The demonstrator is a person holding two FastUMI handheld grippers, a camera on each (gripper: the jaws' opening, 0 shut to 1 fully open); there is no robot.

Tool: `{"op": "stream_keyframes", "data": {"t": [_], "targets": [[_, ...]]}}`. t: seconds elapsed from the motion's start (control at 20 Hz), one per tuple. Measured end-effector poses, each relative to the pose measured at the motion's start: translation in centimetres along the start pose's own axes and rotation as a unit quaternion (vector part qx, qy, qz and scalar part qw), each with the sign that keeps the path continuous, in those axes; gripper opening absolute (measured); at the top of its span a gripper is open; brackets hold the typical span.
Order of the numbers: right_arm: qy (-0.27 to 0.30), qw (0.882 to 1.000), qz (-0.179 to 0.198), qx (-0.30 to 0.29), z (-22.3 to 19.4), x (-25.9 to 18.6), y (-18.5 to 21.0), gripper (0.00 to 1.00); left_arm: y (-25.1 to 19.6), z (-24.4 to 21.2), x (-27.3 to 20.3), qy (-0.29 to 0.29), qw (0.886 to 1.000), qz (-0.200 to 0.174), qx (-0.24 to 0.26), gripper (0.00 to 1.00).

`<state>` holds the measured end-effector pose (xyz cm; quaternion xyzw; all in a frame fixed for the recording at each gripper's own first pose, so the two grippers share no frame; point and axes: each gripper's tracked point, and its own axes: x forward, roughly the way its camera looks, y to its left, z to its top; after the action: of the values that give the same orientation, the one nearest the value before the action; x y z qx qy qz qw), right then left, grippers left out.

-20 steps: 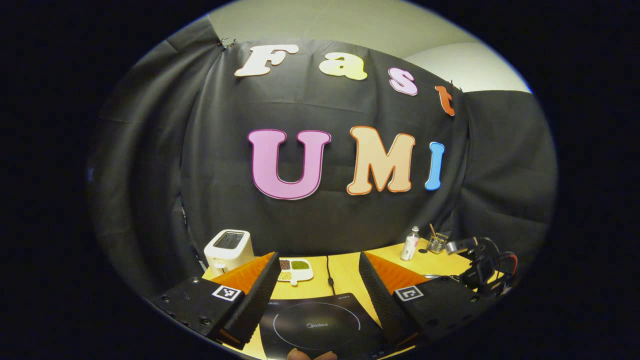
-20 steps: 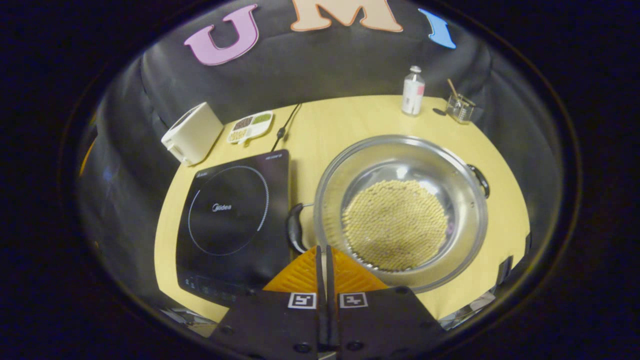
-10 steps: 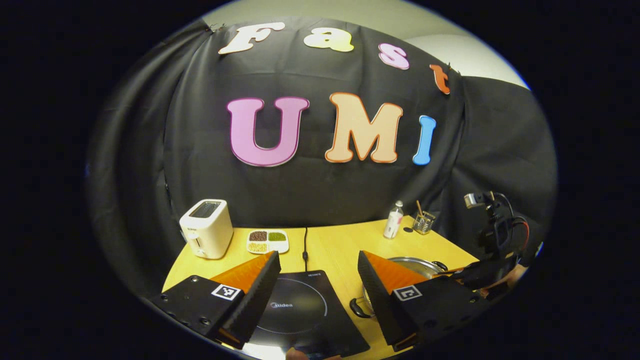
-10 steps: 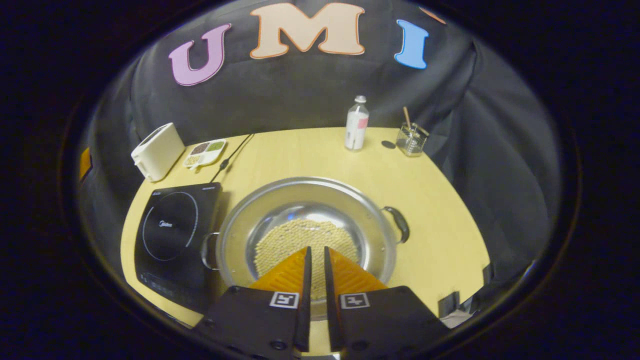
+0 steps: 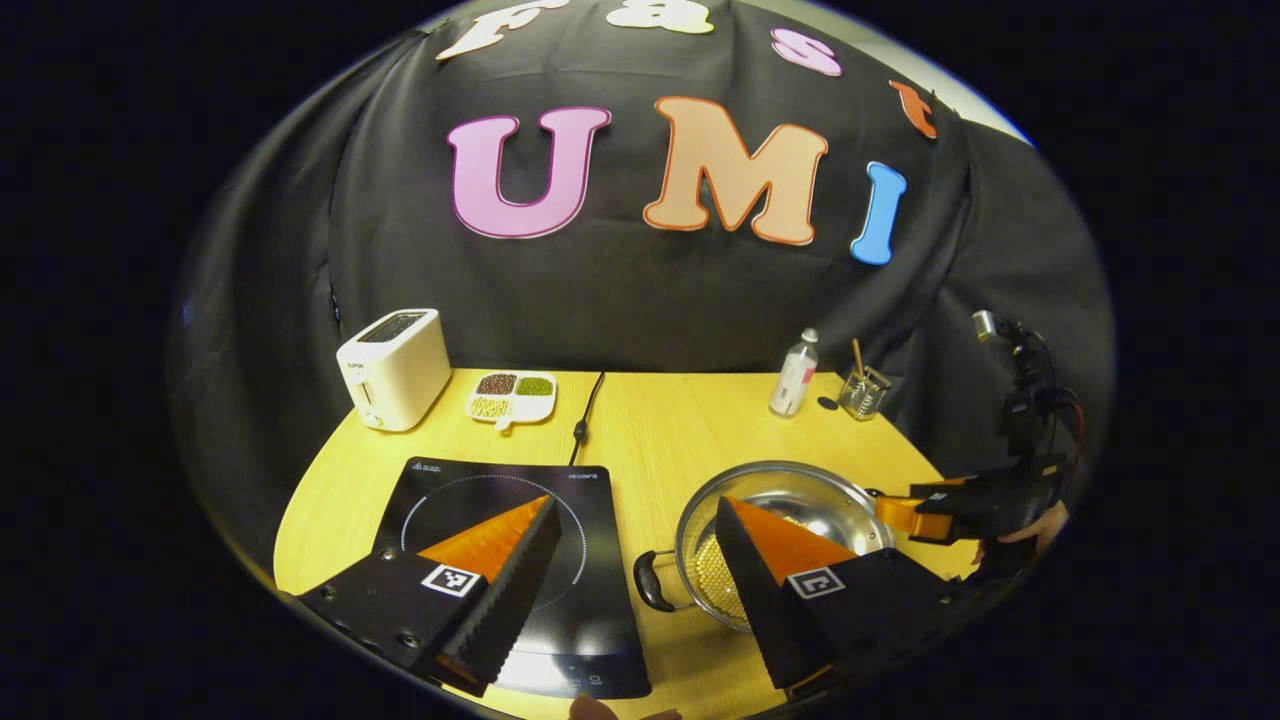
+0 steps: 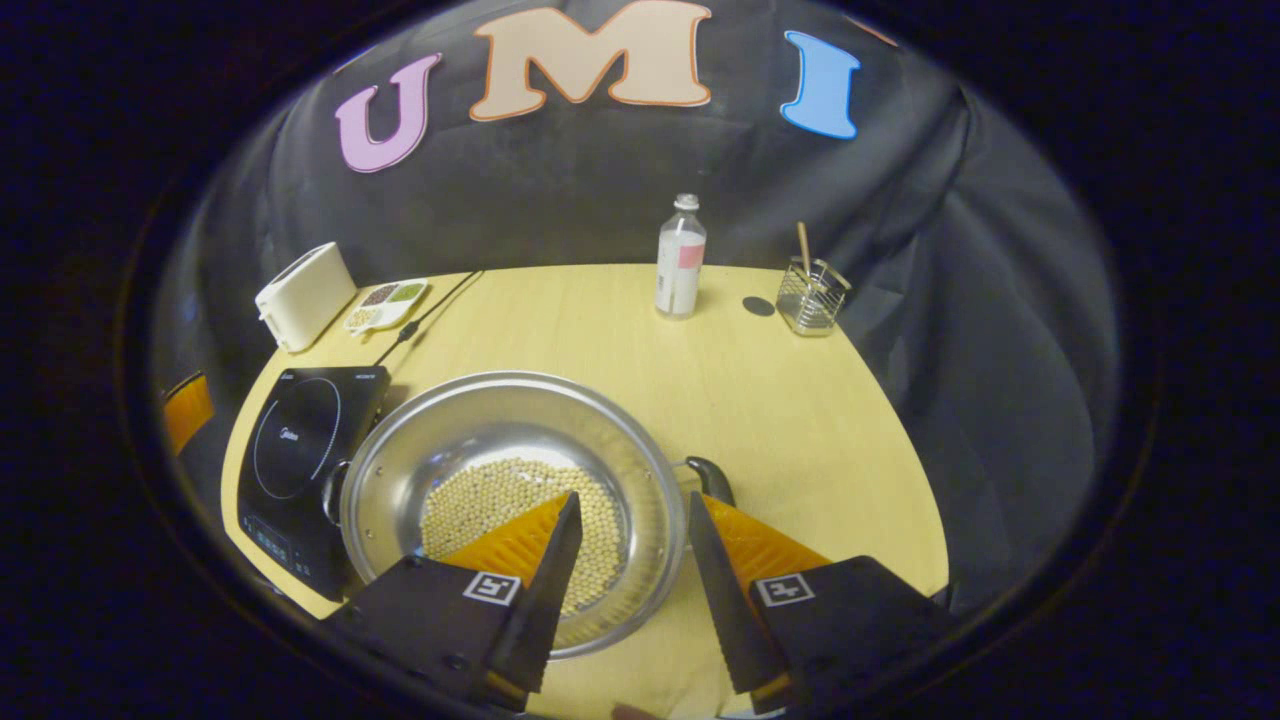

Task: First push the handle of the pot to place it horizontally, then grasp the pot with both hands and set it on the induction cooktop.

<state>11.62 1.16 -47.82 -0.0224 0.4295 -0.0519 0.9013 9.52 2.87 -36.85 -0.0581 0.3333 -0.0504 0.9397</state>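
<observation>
Yellow table (image 5: 650, 430): pot (image 6: 500, 470) beside cooktop (image 5: 500, 500); left gripper view catches right gripper (image 5: 915, 512).

**Pot beside cooktop on booth table**

In the left gripper view, the pot (image 5: 790, 505) sits right of the induction cooktop (image 5: 470, 500) on the table (image 5: 660, 430). Behind stand a toaster (image 5: 393, 367), divided dish (image 5: 510, 394), bottle (image 5: 794, 374) and glass holder (image 5: 864, 391).

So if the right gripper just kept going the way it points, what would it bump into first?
Probably the pot. The open right gripper straddles its near right rim, just short of the black handle, so rim or handle likely comes first. Depth is hard to judge.
</observation>
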Motion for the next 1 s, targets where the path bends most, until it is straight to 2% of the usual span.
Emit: {"op": "stream_keyframes", "data": {"t": [0.05, 0.35, 0.5, 0.55, 0.65, 0.85, 1.0], "targets": [[0.001, 1.000, 0.002, -0.005, 0.1, 0.5, -0.6, 0.75, -0.4, -0.6, 0.5, 0.009, 1.000, 0.004, -0.004, 0.96], [0.015, 1.000, 0.019, -0.011, -0.4, 3.3, -2.6, 0.80, -2.8, -5.1, 3.7, 0.075, 0.997, 0.013, -0.016, 0.96], [0.034, 0.999, 0.029, -0.012, -1.7, 4.7, -3.0, 0.82, -2.5, -7.7, 5.1, 0.110, 0.993, 0.036, -0.012, 0.96], [0.040, 0.999, 0.033, -0.010, -2.0, 5.0, -3.0, 0.82, -2.6, -8.5, 5.5, 0.122, 0.992, 0.039, -0.014, 1.00], [0.053, 0.998, 0.040, -0.008, -2.8, 5.8, -3.0, 0.82, -3.1, -10.3, 6.2, 0.150, 0.988, 0.038, -0.022, 0.94], [0.082, 0.995, 0.056, -0.004, -4.6, 7.2, -2.7, 0.82, -2.9, -10.5, 7.5, 0.153, 0.987, 0.054, 0.018, 0.94], [0.094, 0.994, 0.057, 0.003, -5.3, 8.2, -3.0, 0.83, -3.1, -9.9, 9.0, 0.147, 0.987, 0.051, 0.047, 0.94]]}}
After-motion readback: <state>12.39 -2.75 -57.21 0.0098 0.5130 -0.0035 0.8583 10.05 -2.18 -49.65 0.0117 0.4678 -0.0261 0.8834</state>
